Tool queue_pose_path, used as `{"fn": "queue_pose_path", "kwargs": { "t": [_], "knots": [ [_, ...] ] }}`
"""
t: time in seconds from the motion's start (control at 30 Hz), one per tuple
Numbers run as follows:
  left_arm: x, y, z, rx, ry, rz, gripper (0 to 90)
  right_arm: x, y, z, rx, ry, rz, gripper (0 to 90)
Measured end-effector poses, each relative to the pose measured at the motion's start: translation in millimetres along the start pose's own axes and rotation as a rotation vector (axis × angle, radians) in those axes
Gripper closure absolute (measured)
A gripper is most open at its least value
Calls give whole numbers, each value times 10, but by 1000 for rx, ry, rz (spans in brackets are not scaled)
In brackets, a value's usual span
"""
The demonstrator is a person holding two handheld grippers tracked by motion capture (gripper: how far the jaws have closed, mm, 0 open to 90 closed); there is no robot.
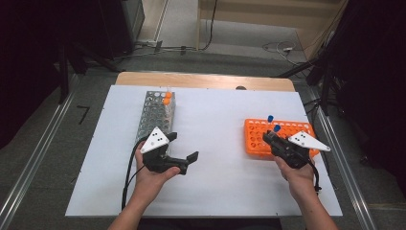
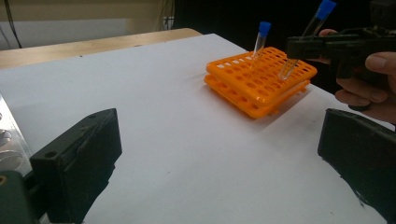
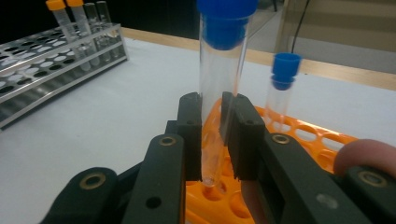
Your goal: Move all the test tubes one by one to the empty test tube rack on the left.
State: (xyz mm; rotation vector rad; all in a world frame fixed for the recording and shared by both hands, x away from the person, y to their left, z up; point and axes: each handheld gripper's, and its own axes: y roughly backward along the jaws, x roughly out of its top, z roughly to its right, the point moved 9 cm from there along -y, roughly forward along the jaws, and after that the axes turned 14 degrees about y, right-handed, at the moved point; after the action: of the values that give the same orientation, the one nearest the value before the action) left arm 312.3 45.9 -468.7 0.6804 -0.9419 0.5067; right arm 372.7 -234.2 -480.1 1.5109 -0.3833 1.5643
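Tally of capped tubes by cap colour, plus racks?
Blue-capped tubes: 2, one standing in the orange rack at, one clamped in the right tool at
Orange-capped tubes: 2, in the metal rack
Racks: 2
Total: 6

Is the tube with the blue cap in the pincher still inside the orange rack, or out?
Out. The right gripper clamps the tube, and its tip hangs just above the orange rack.
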Motion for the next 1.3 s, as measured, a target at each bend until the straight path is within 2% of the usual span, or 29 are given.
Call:
{"fn": "queue_pose_path", "kwargs": {
  "t": [0.9, 1.3],
  "knots": [
    [-50, -53, 128, -30, -17, -15, 11, 161, -186, -902, 221, 69, 25, 749],
    [-80, -90, 241, -65, -30, -23, 45, 211, -228, -1203, 291, 89, 33, 748]
  ]
}}
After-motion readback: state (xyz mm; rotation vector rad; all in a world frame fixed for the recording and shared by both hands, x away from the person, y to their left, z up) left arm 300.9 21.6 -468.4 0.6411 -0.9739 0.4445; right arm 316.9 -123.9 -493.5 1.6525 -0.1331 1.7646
